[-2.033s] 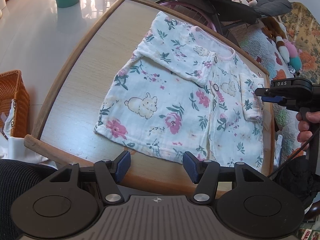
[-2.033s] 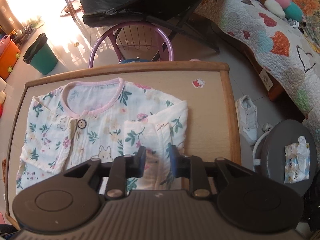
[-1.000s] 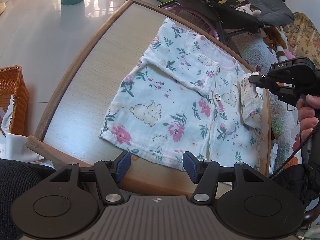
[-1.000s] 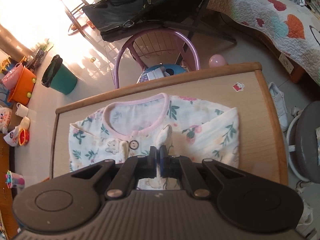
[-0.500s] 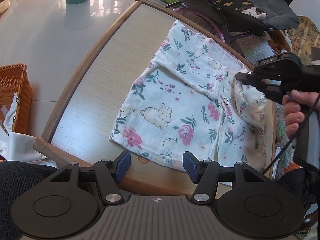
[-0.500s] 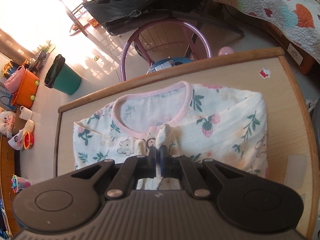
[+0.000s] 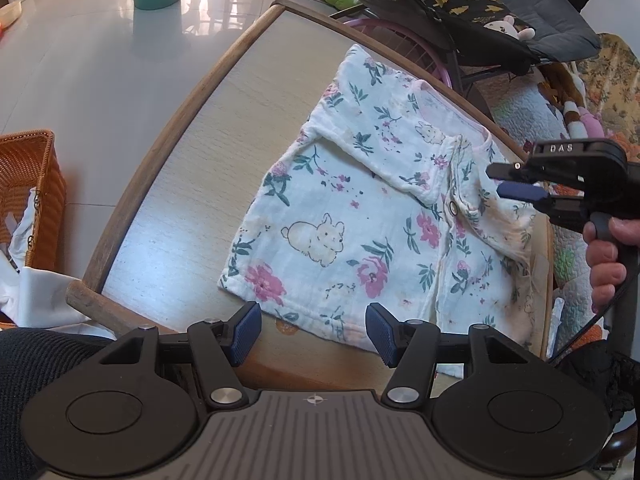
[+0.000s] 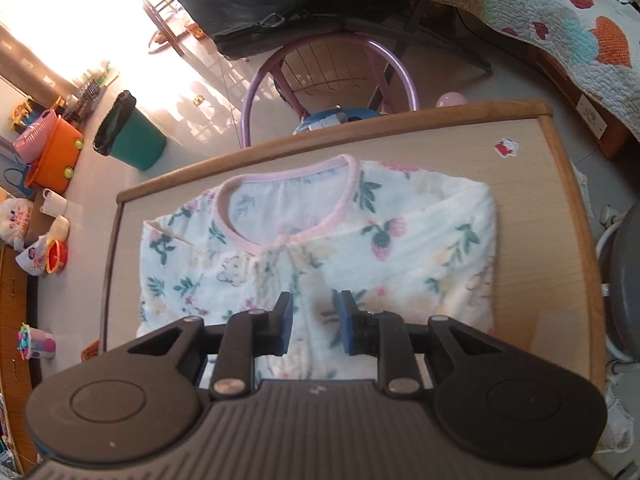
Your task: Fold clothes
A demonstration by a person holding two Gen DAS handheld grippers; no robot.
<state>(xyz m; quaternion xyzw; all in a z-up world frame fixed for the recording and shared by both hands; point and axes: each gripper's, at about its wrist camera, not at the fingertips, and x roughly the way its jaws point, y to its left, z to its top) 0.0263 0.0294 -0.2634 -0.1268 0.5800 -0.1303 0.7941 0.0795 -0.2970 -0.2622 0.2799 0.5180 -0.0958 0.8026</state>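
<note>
From the left wrist camera, we look down along the left gripper (image 7: 313, 328), its blue-padded jaws standing wide apart with nothing between them, hovering just off the near hem of a white floral cotton baby top printed with rabbits (image 7: 340, 216). The top lies flat on a pale wooden table with a raised brown rim (image 7: 176, 168); its two sleeves are folded in over the chest. To the right, the right gripper (image 7: 516, 182) hangs above the top's button line, a bare hand (image 7: 608, 256) wrapped round its handle. An orange wicker basket (image 7: 36, 200) sits on the floor well to the left.

From the right wrist camera, we look steeply down on the same top (image 8: 420, 248), pink-trimmed neckline farthest from us. The right gripper (image 8: 314, 324) has just been opening its jaws; they stand narrowly apart, and the cloth lies below them, not pinched. The right-hand sleeve fold rests laid across the front.

We judge the sleeve-folding step to be finishing, the right gripper letting the sleeve go. The next move likely calls for both grippers to take the hem nearest us, one at each corner, and carry it up toward the neckline. The left gripper is already placed near that hem; the right one would need to draw back and lower to reach it.
</note>
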